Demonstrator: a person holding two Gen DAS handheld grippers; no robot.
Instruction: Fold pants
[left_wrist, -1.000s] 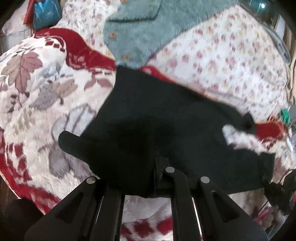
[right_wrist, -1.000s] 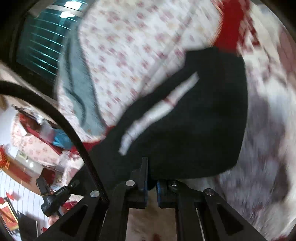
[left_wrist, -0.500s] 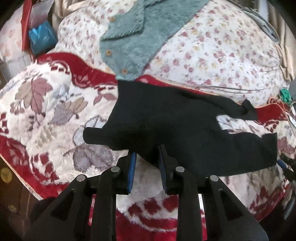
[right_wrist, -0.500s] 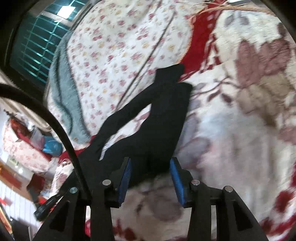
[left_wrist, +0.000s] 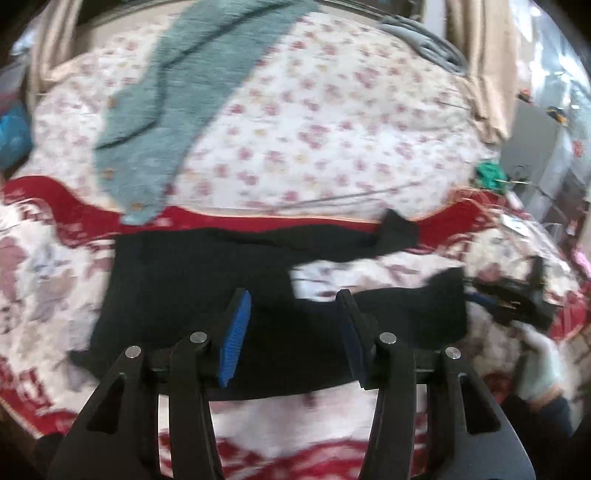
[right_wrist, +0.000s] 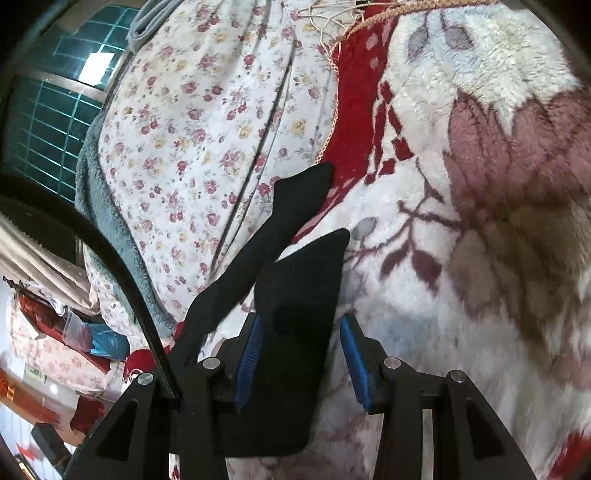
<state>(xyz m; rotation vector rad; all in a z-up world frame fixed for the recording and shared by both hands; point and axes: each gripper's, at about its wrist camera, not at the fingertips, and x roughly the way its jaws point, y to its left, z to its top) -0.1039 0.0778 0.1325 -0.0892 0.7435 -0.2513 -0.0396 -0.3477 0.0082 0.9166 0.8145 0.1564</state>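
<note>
Black pants (left_wrist: 192, 295) lay spread on the leaf-patterned blanket (right_wrist: 480, 184).
The left hand-held gripper (left_wrist: 293, 332) was opening, empty; the right hand-held gripper (right_wrist: 301, 354) stood apart, pads clear of the fabric between them.

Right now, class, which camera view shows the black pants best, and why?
The left wrist view: the pants lie spread across the blanket, waist to both legs. The right wrist view shows only the two leg ends.

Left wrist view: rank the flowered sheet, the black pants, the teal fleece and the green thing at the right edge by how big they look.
1. Flowered sheet, largest.
2. Black pants, though they lie nearer the camera.
3. Teal fleece.
4. Green thing, smallest by far; too blurred to identify.
</note>
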